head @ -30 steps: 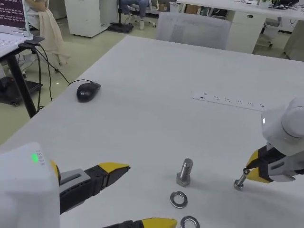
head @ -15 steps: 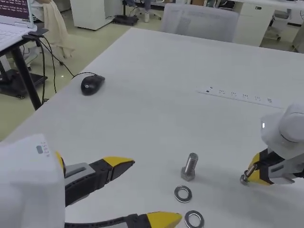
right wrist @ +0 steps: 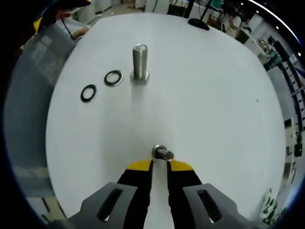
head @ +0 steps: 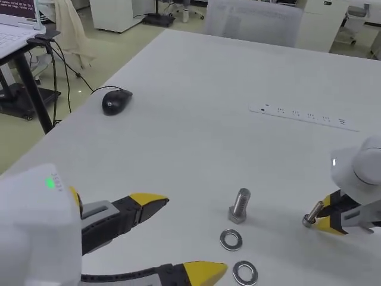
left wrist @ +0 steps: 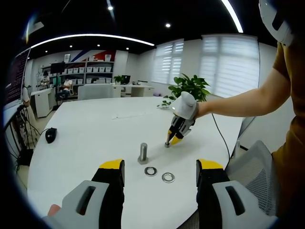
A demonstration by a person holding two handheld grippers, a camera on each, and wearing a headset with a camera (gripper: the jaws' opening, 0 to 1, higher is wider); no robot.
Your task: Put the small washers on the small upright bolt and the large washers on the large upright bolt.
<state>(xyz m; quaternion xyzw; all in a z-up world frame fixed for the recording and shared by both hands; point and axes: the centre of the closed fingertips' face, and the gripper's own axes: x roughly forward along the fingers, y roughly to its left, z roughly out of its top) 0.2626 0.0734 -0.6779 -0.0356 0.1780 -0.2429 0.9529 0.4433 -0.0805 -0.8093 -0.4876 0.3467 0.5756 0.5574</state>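
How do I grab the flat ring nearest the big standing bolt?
Probably its rim, from straight above. The washer lies flat on the table, so put one jaw tip in its hole and one outside, on the side away from the large bolt standing close by.

Laptop screen [head: 13, 7]: rows of pale text on a dark ground, far corner; too small to read.
Left claw [head: 186, 237], white housing: short grey print beside the green light [head: 50, 184]; blurred, illegible.
Legible text overall: none; no brand, number or sign readable.
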